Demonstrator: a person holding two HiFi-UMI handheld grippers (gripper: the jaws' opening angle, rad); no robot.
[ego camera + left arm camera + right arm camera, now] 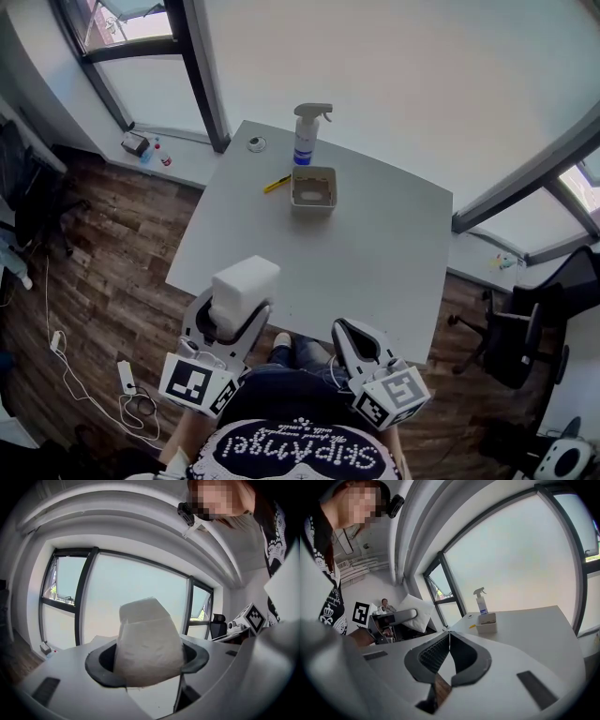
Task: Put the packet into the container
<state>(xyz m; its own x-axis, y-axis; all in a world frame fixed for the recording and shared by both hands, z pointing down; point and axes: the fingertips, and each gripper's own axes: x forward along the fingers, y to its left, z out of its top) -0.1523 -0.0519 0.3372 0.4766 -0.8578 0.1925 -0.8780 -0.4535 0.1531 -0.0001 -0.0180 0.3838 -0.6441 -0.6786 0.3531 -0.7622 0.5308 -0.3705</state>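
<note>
The left hand-held gripper (233, 317) clasps a white packet (246, 284).

Left tongs (236, 317) clamped on a white packet (246, 286), over the near-left edge of the surface (375, 244), right tongs (343, 330) pressed together, empty, at its near edge

A spray bottle (307, 139) and yellow pen (277, 184) rest on the table (375, 248).

White packet (244, 286): soft-looking matt wrap, faint creases. 
left tool (236, 319), right tool (345, 330): smooth white plastic shells, slight sheen; jaw pads dark, matt, ribbed on right tool. 
Pale container (312, 207): plastic-looking, matt. 
Light grey counter (375, 244): smooth, matt. 
Translucent plastic spray bottle (306, 141). 
Dark wood-plank floor (112, 281), visible grain.
</note>
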